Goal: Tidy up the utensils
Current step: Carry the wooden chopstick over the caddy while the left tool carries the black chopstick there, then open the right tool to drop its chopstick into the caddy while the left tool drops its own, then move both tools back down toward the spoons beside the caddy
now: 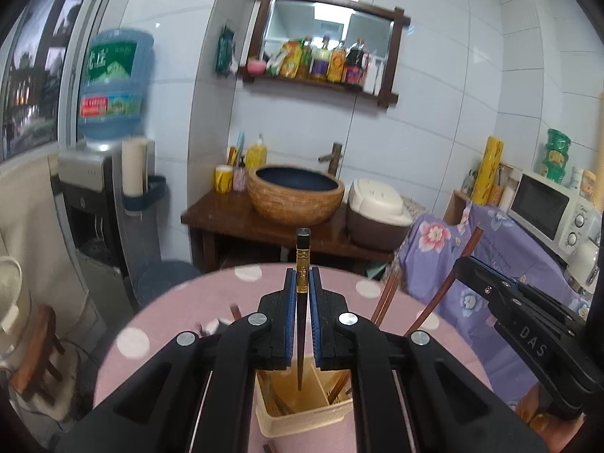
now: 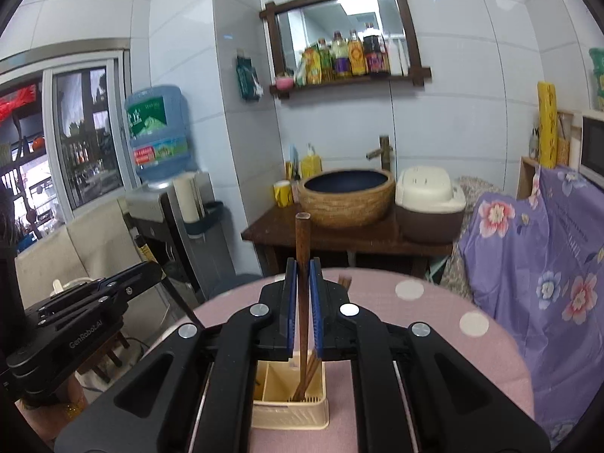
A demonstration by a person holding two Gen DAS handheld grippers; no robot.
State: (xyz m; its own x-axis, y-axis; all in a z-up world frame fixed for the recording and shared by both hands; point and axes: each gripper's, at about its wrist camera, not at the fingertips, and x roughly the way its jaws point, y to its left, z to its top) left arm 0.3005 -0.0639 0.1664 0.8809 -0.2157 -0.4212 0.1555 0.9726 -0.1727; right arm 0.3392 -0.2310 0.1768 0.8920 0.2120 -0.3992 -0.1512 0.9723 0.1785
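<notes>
dark chopstick (image 1: 302, 324): gold band near black top, upright, tip over holder | brown wooden chopstick (image 2: 303, 287): upright, lower end in holder | cream utensil holder (image 2: 290, 411): divided compartments, more chopsticks leaning inside, on pink dotted tablecloth (image 2: 434, 324)

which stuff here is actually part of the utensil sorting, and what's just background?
In play:
- left gripper, shut on the dark chopstick
- right gripper, shut on the brown chopstick
- cream utensil holder, more chopsticks standing in it
- pink dotted table

Background:
- basin
- rice cooker
- water dispenser
- microwave
- bottle shelf
</notes>
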